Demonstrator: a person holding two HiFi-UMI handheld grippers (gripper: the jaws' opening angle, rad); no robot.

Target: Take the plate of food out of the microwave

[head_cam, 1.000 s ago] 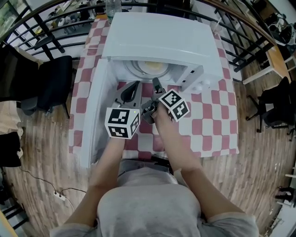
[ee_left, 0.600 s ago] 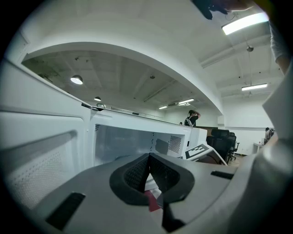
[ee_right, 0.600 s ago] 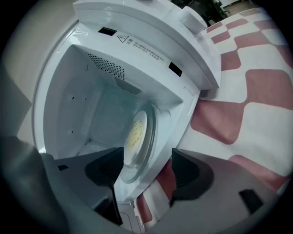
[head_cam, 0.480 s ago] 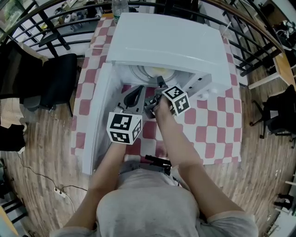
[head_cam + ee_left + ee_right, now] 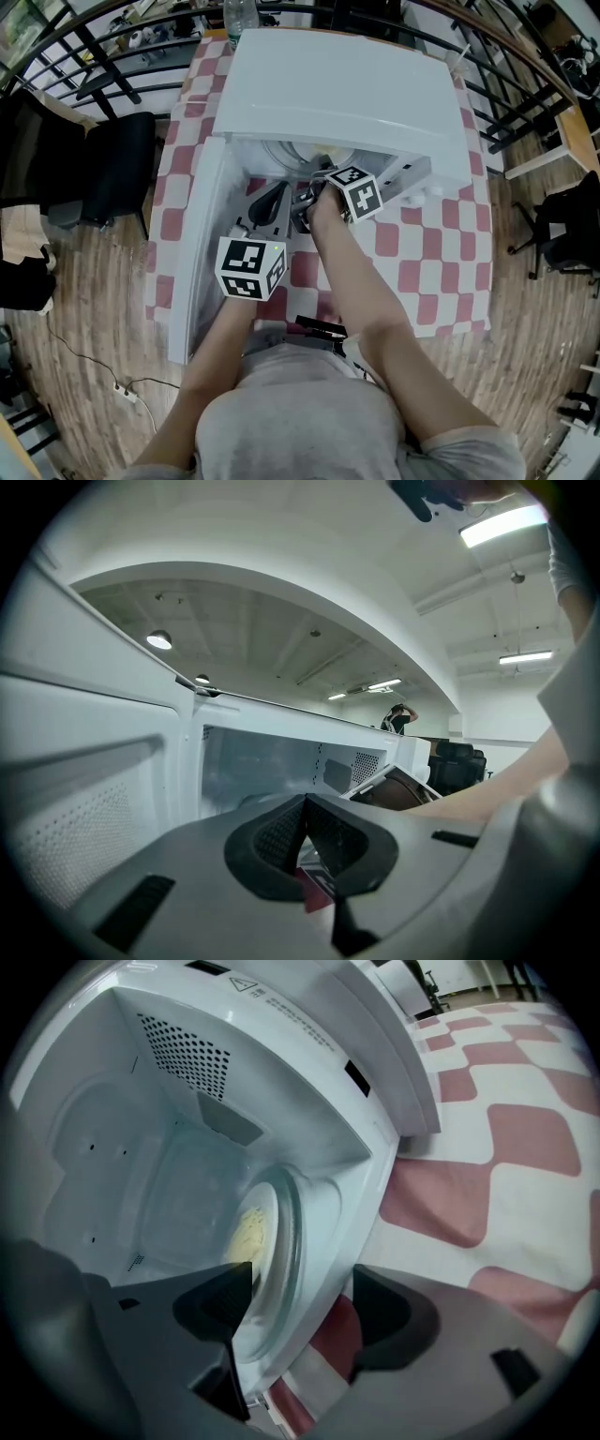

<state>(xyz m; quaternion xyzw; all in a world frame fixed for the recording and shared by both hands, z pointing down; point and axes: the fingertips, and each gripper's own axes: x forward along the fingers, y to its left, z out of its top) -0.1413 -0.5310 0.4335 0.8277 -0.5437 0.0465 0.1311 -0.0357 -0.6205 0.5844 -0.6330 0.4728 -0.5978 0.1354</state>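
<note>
The white microwave [image 5: 337, 84] stands on a checkered table with its door [image 5: 200, 244] swung open to the left. Inside lies a white plate [image 5: 281, 1241] with yellow food [image 5: 246, 1230]; in the head view only the plate's front edge [image 5: 286, 152] shows under the top. My right gripper [image 5: 321, 173] reaches into the cavity mouth. It is open [image 5: 300, 1302], one jaw over the plate and one outside its rim, not touching it. My left gripper [image 5: 270, 197] hangs in front of the opening, beside the door, shut [image 5: 305, 817] with nothing in it.
The red-and-white checkered tablecloth [image 5: 422, 244] extends to the right of the microwave. The microwave's control panel [image 5: 412, 178] sits right of the cavity. A black chair [image 5: 112, 159] stands left of the table, black railings [image 5: 84, 47] behind it, wooden floor around.
My right gripper has moved forward into the microwave's opening, up to the plate. My left gripper has stayed just in front of the opening, shut.
</note>
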